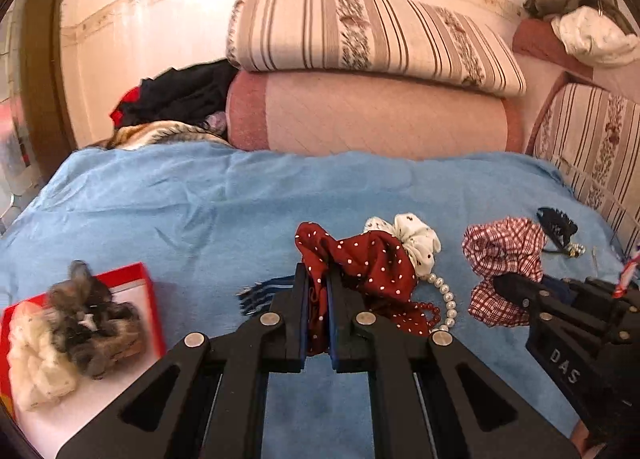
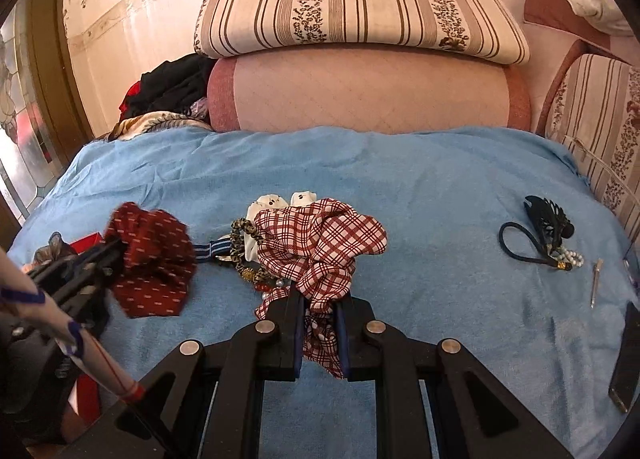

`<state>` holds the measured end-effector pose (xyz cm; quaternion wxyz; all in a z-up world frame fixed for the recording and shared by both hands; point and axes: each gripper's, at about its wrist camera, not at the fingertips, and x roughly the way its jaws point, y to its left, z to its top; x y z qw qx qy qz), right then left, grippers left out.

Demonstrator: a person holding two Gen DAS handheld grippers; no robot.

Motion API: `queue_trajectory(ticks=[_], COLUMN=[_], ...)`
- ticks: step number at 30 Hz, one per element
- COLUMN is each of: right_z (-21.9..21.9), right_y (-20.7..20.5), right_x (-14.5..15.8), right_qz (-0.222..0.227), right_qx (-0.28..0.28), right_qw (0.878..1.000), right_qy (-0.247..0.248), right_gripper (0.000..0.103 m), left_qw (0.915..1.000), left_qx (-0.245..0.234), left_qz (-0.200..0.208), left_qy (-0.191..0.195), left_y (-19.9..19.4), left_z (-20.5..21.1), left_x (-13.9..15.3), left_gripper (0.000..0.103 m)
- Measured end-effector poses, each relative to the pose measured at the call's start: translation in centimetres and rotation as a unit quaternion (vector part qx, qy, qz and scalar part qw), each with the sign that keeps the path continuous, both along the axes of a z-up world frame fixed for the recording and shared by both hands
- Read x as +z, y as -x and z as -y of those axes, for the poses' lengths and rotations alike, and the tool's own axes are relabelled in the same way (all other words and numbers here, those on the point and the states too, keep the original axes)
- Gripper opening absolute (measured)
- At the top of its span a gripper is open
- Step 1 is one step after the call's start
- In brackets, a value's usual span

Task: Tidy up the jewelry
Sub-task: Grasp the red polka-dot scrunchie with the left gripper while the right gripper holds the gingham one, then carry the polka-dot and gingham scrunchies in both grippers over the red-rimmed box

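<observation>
On the blue blanket (image 1: 200, 195), nearest the cameras, the left gripper (image 1: 318, 291) is clenched on the red polka-dot scrunchie (image 1: 372, 271), its cloth pinched between the jaws. To the right of that scrunchie, the right gripper (image 2: 320, 315) is clamped on the red checked scrunchie (image 2: 320, 243), whose folds bunch up above the jaws. Left of the polka-dot scrunchie sits a red box (image 1: 136, 275) with fluffy scrunchies (image 1: 80, 323) piled in it. Just beside the polka-dot scrunchie lie a pearl strand (image 1: 448, 299) and a white scrunchie (image 1: 416, 239). Well to the right of it rests a black hair tie (image 2: 536, 235) with a feathery ornament. Farther back, beyond the blanket, a pink bolster (image 2: 368, 91) carries a striped cushion (image 2: 360, 7).
</observation>
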<state>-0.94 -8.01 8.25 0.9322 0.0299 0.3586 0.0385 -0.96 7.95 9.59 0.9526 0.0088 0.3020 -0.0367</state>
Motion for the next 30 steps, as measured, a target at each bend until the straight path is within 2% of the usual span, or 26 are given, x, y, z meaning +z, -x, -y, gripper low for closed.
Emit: queue_trajectory(ticks=[6, 12, 20, 27, 30], right_z=[-1.8, -3.9, -7.4, -9.9, -11.7], right_y=[3.5, 7.4, 10.7, 12.2, 12.4], right_x=[1.8, 2.5, 2.6, 1.7, 1.9], right_qz=[0.019, 0.035, 0.041, 0.022, 0.021], right_qx=[0.007, 0.014, 0.043, 0.072, 0.09], right_qw=[1.0, 0.999, 0.998, 0.997, 0.996], right_qy=[0.004, 0.028, 0.031, 0.002, -0.001], right_gripper=[0.014, 0.014, 0.014, 0.014, 0.014], left_qw=[0.9992, 0.9974, 0.9931, 0.9856, 0.9833], left_qx=[0.031, 0.067, 0.114, 0.167, 0.18], left_qz=[0.023, 0.023, 0.022, 0.018, 0.004], left_qy=[0.007, 0.015, 0.015, 0.024, 0.027], left_y=[4.6, 8.5, 12.6, 13.7, 13.5], left_z=[-2.8, -6.6, -11.7, -16.8, -18.6], left_x=[2.4, 3.3, 3.1, 2.1, 1.3], left_gripper=[0.008, 0.008, 0.008, 0.008, 0.008])
